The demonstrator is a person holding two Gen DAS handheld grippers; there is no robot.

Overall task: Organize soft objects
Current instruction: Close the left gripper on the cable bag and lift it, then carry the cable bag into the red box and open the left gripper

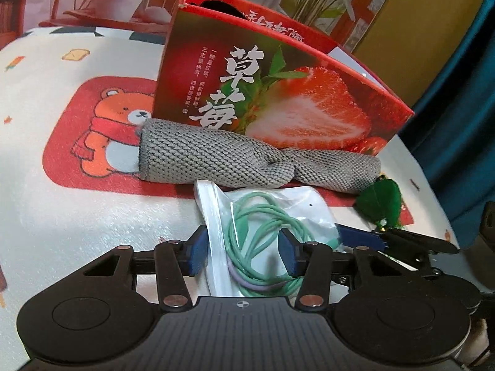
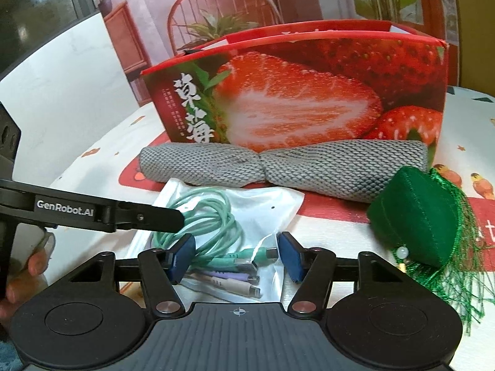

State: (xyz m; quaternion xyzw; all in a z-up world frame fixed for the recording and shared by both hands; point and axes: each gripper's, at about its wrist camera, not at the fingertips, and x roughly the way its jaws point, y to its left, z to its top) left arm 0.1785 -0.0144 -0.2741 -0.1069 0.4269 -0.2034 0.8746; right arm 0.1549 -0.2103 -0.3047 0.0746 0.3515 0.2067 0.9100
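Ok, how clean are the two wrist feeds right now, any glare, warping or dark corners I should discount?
Left wrist view: fisheye bends the strawberry box edges, the corners go black, and the clear cable bag shows mild sheen. Right wrist view: same barrel warp, a bright washed-out white panel at left, and the bag glints a little; the grey rolled cloth and green tasselled pouch stay sharp.

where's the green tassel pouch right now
In the right wrist view the green tassel pouch lies on the table at right, just in front of the rolled grey cloth, right of the cable bag.
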